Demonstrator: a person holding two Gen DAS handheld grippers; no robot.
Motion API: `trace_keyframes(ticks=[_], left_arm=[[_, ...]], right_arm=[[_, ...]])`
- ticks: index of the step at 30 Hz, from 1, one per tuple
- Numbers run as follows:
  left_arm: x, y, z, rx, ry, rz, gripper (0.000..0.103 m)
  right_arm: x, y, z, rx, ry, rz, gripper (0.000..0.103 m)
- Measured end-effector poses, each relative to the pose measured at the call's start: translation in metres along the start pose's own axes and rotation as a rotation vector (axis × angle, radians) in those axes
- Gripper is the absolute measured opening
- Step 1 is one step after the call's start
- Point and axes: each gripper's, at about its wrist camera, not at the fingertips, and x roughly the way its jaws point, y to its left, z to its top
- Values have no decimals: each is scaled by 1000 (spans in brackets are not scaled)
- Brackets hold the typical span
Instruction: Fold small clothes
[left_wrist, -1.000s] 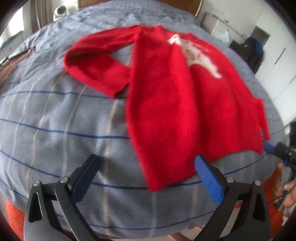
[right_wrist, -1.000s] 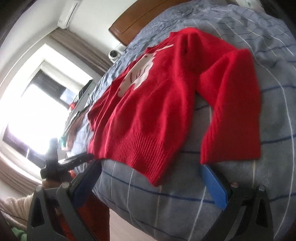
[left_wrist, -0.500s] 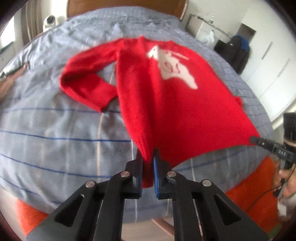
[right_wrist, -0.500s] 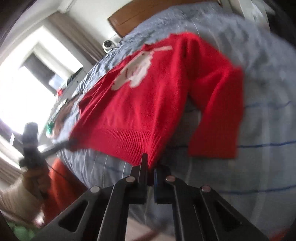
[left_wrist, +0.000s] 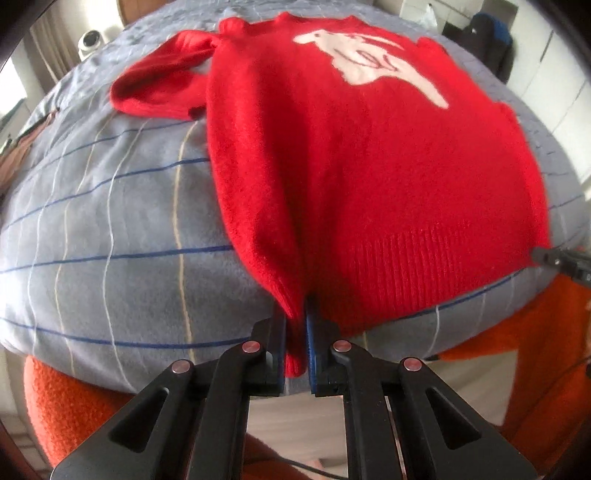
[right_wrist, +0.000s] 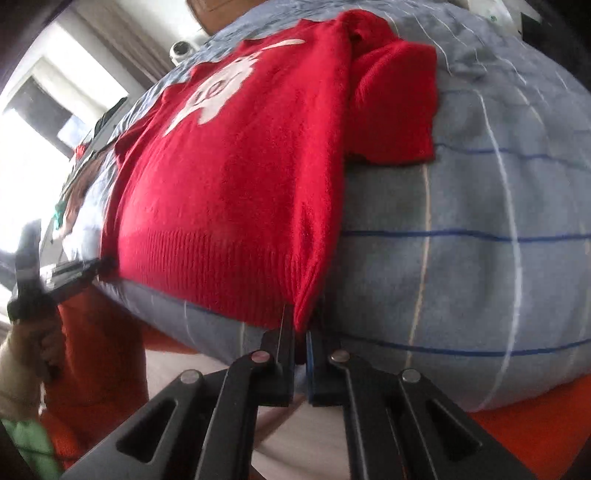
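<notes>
A red knit sweater (left_wrist: 369, 166) with a white animal print lies front up on a grey-blue striped bed (left_wrist: 110, 221). My left gripper (left_wrist: 295, 328) is shut on the sweater's near-left hem corner at the bed's front edge. The left sleeve (left_wrist: 162, 88) is bunched beside the body. In the right wrist view the sweater (right_wrist: 236, 177) shows again; my right gripper (right_wrist: 301, 328) is shut on its near-right hem corner. The right sleeve (right_wrist: 395, 110) lies folded beside the body. The other gripper's tip (right_wrist: 74, 271) holds the far hem corner.
An orange bed base (left_wrist: 62, 417) shows under the mattress. A white camera (left_wrist: 90, 40) sits by the wooden headboard. White wardrobes and a dark bag (left_wrist: 487, 37) stand at the right. A bright window (right_wrist: 37, 147) is at the left in the right wrist view.
One second ago both grippers were open at the hem corners. They have shut on the corners and pulled the sweater toward the bed's front edge; the sleeves have drawn in against the body.
</notes>
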Motion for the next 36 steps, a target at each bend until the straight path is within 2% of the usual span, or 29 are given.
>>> trace_keyframes(ticks=[2,4,6,7,9,11,14,15,18,19,21,24,26,28,29,34,36], left_arm=[[0,1,1,2,-10,10,13],[-6,4,0,-2,-22,-1,23],[-19,9,-1,-19,-39,-4,60],[-28,12,-6,-32,-58,0,64],[-43,19,-10,-51,-94,-1,65],[-57,23,-10,-78,-124,-3,65],[-73,33,-5,-125,-179,-12,66],[-77,35,-1,-135,-194,-13,68],[-80,37,7,-149,-223,5,71],[-80,39,1,-153,-226,7,71],[-77,42,2,-175,-221,4,71],[-70,47,2,-202,-204,3,71],[-71,49,0,-203,-206,11,71],[-72,50,0,-199,-210,18,71],[-72,50,1,-198,-212,21,71],[-71,42,7,-193,-220,20,71],[-70,36,8,-181,-212,21,71]], right_arm=[[-4,0,1,6,-1,5,5],[-12,-4,0,33,11,39,16],[-25,-12,-4,63,4,41,27],[-34,-18,-3,80,-22,45,29],[-56,-35,0,155,-107,71,37],[-69,-62,7,293,-196,152,38],[-58,-97,20,528,-251,328,38],[-50,-103,25,568,-255,357,38],[-25,-109,41,592,-255,348,38],[-13,-112,45,610,-245,354,37],[-4,-116,47,662,-271,366,14],[-9,-124,46,695,-284,391,9],[-43,-126,55,658,-359,340,9],[-80,-140,74,595,-423,235,9],[-105,-154,89,558,-453,152,9],[-158,-216,134,480,-446,-202,9],[-163,-240,138,486,-424,-258,9]])
